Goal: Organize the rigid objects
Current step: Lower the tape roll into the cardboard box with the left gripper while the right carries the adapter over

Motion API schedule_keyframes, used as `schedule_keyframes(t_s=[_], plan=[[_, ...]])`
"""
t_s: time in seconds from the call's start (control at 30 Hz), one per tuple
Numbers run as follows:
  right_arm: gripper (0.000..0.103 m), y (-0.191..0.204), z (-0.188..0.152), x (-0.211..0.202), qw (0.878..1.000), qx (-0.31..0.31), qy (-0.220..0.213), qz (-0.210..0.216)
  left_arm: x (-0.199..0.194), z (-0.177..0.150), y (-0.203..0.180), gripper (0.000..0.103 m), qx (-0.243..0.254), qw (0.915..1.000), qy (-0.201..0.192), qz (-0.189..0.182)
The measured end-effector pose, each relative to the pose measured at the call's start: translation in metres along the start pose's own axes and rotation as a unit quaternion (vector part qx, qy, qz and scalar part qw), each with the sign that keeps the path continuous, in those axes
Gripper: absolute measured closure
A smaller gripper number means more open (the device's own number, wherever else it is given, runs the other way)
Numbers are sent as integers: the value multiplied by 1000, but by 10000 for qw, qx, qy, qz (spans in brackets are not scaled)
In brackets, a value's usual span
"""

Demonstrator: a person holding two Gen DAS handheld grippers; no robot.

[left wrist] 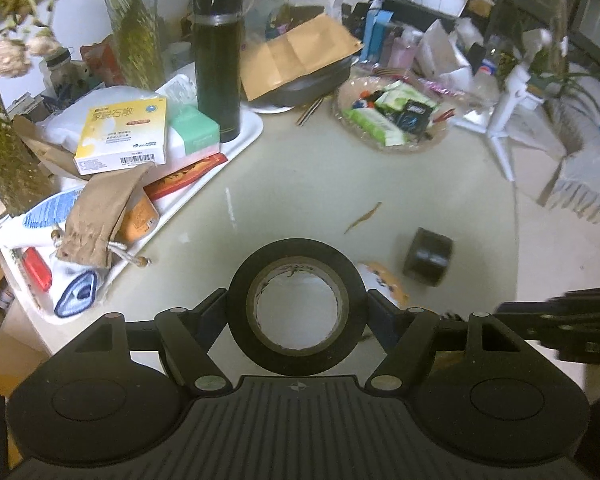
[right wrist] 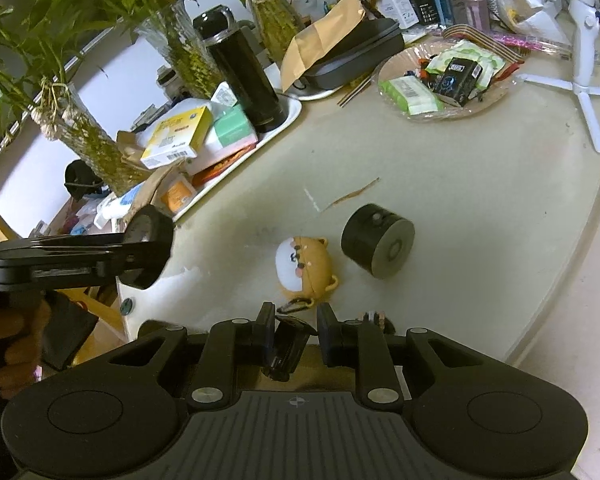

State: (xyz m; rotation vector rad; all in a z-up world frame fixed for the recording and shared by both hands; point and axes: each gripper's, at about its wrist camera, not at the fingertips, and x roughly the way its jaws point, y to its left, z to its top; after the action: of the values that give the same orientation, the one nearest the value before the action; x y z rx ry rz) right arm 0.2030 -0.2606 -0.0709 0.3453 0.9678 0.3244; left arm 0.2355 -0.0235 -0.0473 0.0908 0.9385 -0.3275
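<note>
My left gripper [left wrist: 298, 312] clamps a black tape roll [left wrist: 298, 306] by its outer rim, held above the cream table [left wrist: 340, 184] beside the white tray [left wrist: 244, 144], its hole and short axis facing the left camera. Only the right view shows my right gripper [right wrist: 292, 340], its fingers narrowly apart around a small dark object I can't identify, plus a bear-shaped case [right wrist: 302, 264] beside a black cylinder [right wrist: 376, 246] lying on its side. A tray box reads "石散".
</note>
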Motion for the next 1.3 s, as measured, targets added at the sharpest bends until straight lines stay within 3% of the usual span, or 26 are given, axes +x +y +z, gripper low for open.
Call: schedule_keyframes(t_s=[0.37,0.77,1.3], plan=[[78,7,-10,-4,10000,-56,71,-4,-27,-42,-15,31,40,9998,99,-196],[78,10,-15,-3,9998,-151,139,-16,-25,-84,-18,31,-213,9983,388,-368],[78,14,-16,-2,9994,-276,167,-84,-23,-95,-17,30,-286,9982,459,-243]])
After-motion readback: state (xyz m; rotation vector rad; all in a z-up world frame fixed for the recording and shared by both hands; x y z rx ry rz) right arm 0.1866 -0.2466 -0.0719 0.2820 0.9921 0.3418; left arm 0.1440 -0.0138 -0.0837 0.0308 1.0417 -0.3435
